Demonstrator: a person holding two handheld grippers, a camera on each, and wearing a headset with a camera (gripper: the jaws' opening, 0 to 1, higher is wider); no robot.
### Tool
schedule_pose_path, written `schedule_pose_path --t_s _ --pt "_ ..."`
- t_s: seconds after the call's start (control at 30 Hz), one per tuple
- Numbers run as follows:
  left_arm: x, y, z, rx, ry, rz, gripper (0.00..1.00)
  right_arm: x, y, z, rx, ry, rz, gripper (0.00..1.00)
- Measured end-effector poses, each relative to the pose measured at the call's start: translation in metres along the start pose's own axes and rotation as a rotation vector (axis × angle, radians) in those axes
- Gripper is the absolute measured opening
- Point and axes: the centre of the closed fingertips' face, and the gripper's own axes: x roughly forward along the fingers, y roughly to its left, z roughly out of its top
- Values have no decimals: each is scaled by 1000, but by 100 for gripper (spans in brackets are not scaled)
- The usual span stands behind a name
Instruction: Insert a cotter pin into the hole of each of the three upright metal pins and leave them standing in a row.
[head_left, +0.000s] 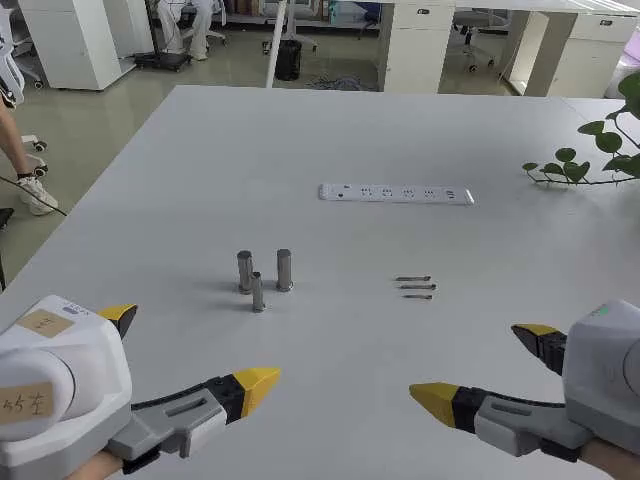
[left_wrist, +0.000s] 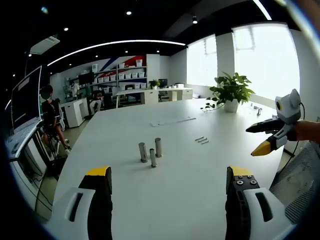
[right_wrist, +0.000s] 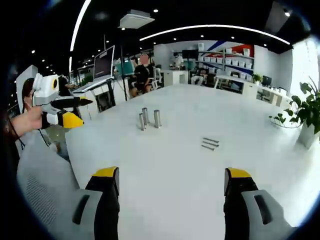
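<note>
I held the left gripper and right gripper low over the near edge of the table, both jaws wide and empty. Open table lay between them and the work. Three pins stood upright in a tight triangle left of centre. Well to their right, three cotter pins lay flat and parallel, running left to right. The pins' holes were too small to see. A power strip lay beyond.
</note>
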Motion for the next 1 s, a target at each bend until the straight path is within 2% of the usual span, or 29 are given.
schedule_pose_path --t_s 0.07,0.17,0.67,0.9,1.0 --pt "-1 -1 1 2 -3 -1 95 -1 -3 -1 16 9 -19 86" --pt "-2 -2 1 9 -3 -2 94 -2 -2 -2 27 9 -9 86" --pt "-3 0 9 17 -25 9 95 -4 -7 -1 1 -10 -38 93" --pt "-1 -1 7 9 -15 7 95 -3 -7 0 2 -17 -36 95" --pt "-1 -2 8 4 -14 4 96 -4 -9 -1 2 -7 -52 98"
